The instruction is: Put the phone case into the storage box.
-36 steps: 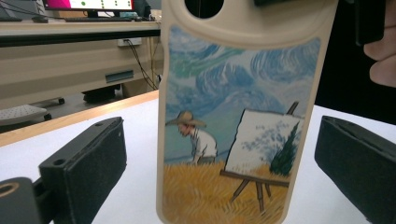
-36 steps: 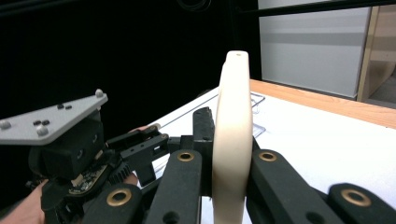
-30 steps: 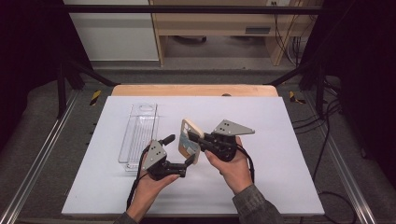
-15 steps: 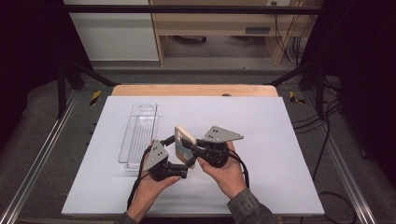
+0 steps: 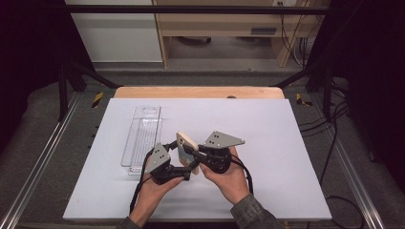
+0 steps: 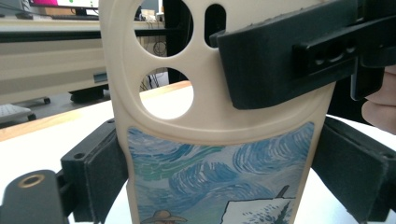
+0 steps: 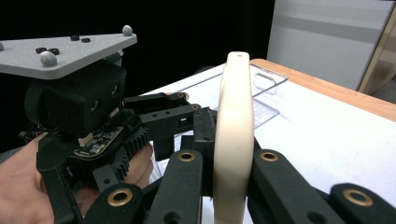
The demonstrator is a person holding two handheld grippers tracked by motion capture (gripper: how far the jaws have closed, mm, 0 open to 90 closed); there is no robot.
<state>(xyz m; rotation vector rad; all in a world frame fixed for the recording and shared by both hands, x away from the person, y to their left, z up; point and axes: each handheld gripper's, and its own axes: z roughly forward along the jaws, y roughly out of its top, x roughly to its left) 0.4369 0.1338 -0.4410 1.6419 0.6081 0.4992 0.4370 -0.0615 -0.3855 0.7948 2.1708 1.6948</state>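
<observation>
One cream phone case [image 5: 184, 144], two hand-held grippers and one clear plastic tray [image 5: 142, 140] share the white worktop [image 5: 286, 143]. The case stands upright above the worktop's middle, toward the near edge, held off the surface between the two tools. The right gripper [image 5: 195, 153] is clamped across the case's thin edge, its jaws pressed on both faces in the right gripper view [image 7: 233, 135]. The left gripper [image 5: 177, 160] brackets the case's long sides, jaws closed against them in the left gripper view. A second ago the case sat a little farther right and tilted away; it has since come nearer the left gripper. The left gripper view reveals camera cut-outs and a swirling blue painting on the case [image 6: 219, 154]. The tray lies flat toward the left edge.
</observation>
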